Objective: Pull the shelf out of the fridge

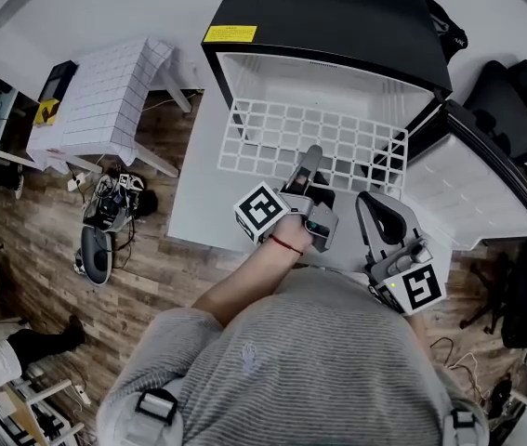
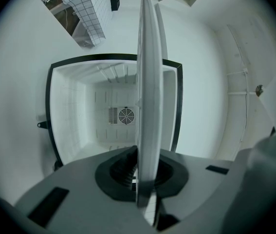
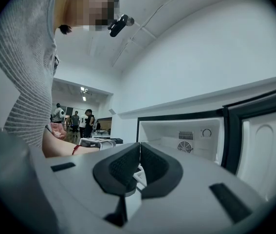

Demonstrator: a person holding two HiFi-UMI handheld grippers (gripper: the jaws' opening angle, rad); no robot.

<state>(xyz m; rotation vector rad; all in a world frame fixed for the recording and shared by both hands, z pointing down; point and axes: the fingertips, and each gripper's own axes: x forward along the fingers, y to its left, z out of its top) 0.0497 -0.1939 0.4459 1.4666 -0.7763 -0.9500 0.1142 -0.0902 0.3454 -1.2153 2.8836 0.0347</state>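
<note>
The black fridge (image 1: 337,17) is seen at the far edge of the white bench (image 1: 193,207), its cavity facing the near edge and its door (image 1: 472,193) swung wide to the right. The white wire shelf (image 1: 282,133) is found sticking out of the fridge mouth, its grid spread over the bench top, with only its back edge at the opening.

The left gripper (image 1: 311,161) is planted on the middle of the shelf's front edge. In the left gripper view the gripper (image 2: 145,177) is clamped on the shelf (image 2: 149,82): both pads are pressed against the rim, which is seen edge-on, rising straight up the frame. Behind it the open cavity of the fridge (image 2: 79,111) is shown, with a round fan grille (image 2: 126,115) on the back wall.

The right gripper (image 1: 367,201) is held over the bench toward its near right corner, just beside the shelf's front right corner. In its own view the gripper (image 3: 138,167) is pressed together with nothing pinched; a white wire of the shelf (image 3: 140,175) is glimpsed just past the pads, and whether it is touched cannot be told. The fridge (image 3: 176,130) and its door (image 3: 269,145) are seen beyond.

On the wooden floor (image 1: 40,240) past the bench's left edge, a white gridded table (image 1: 105,96) is noted.
</note>
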